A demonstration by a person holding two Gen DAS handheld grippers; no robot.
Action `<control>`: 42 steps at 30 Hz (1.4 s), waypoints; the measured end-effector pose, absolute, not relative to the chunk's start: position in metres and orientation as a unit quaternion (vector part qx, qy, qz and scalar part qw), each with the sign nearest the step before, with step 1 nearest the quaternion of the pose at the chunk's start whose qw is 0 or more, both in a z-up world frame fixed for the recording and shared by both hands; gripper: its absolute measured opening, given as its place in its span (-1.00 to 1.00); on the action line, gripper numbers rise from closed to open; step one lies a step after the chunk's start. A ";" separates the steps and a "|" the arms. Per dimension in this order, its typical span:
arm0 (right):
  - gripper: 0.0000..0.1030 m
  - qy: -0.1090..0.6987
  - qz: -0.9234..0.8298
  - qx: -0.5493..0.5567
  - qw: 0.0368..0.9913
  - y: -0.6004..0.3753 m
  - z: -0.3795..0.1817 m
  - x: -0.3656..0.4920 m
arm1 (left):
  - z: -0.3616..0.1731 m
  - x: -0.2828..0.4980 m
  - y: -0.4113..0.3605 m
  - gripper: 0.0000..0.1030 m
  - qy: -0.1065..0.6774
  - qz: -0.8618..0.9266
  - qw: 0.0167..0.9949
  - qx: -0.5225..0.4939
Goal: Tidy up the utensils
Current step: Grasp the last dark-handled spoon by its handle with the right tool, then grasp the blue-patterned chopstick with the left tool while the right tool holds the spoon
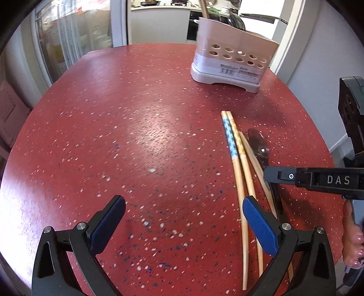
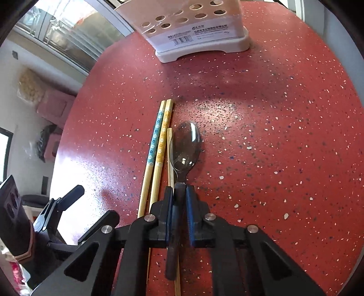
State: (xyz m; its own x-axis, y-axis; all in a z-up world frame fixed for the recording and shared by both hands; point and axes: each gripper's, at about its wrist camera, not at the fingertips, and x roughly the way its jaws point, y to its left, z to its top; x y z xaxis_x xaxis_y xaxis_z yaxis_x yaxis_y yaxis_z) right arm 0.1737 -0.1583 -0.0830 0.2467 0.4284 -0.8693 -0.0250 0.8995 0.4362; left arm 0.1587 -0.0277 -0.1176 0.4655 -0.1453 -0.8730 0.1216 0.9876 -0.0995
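Note:
A dark spoon [image 2: 185, 143] lies on the red speckled table [image 1: 136, 113], bowl pointing toward the holder. My right gripper [image 2: 179, 190] is shut on the spoon's handle, with a blue pad on each side of it. In the left wrist view the right gripper [image 1: 273, 174] reaches in from the right over the spoon [image 1: 258, 143]. Three bamboo chopsticks [image 2: 159, 136] lie just left of the spoon, two of them patterned blue and yellow. My left gripper [image 1: 183, 200] hangs open above the table, its right finger [image 1: 259, 223] over the chopsticks [image 1: 236, 159] and nothing between its pads.
A white and beige utensil holder [image 1: 227, 66] with round holes stands at the far side of the table, dark utensils [image 1: 234, 20] sticking out of it. A person's hand [image 1: 352, 239] shows at the right edge. The table's rounded edge curves close on the left and right.

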 end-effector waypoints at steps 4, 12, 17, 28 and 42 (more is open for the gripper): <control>-0.93 0.587 0.159 0.187 0.771 -0.184 -0.079 0.165 | -0.118 0.159 -0.040 1.00 0.524 -0.085 0.848 -0.003; -0.93 0.582 0.171 0.206 0.767 -0.204 -0.078 0.158 | -0.121 0.180 -0.049 1.00 0.544 -0.081 0.835 0.017; -0.93 0.577 0.181 0.217 0.766 -0.219 -0.074 0.151 | -0.121 0.182 -0.058 1.00 0.550 -0.078 0.831 0.029; -0.93 0.561 0.189 0.235 0.771 -0.245 -0.059 0.143 | -0.105 0.215 -0.086 0.98 0.572 -0.114 0.809 0.075; -0.93 0.546 0.195 0.241 0.778 -0.248 -0.043 0.138 | -0.079 0.208 -0.112 -0.30 0.590 -0.165 0.785 0.092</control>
State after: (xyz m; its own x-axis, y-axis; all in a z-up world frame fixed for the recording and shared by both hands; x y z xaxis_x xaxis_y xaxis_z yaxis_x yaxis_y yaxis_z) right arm 0.1382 -0.2481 -0.0427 0.3280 0.5663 -0.7561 -0.0397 0.8080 0.5879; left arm 0.2078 -0.1122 -0.0793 0.2490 -0.1502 -0.9568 0.3665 0.9290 -0.0505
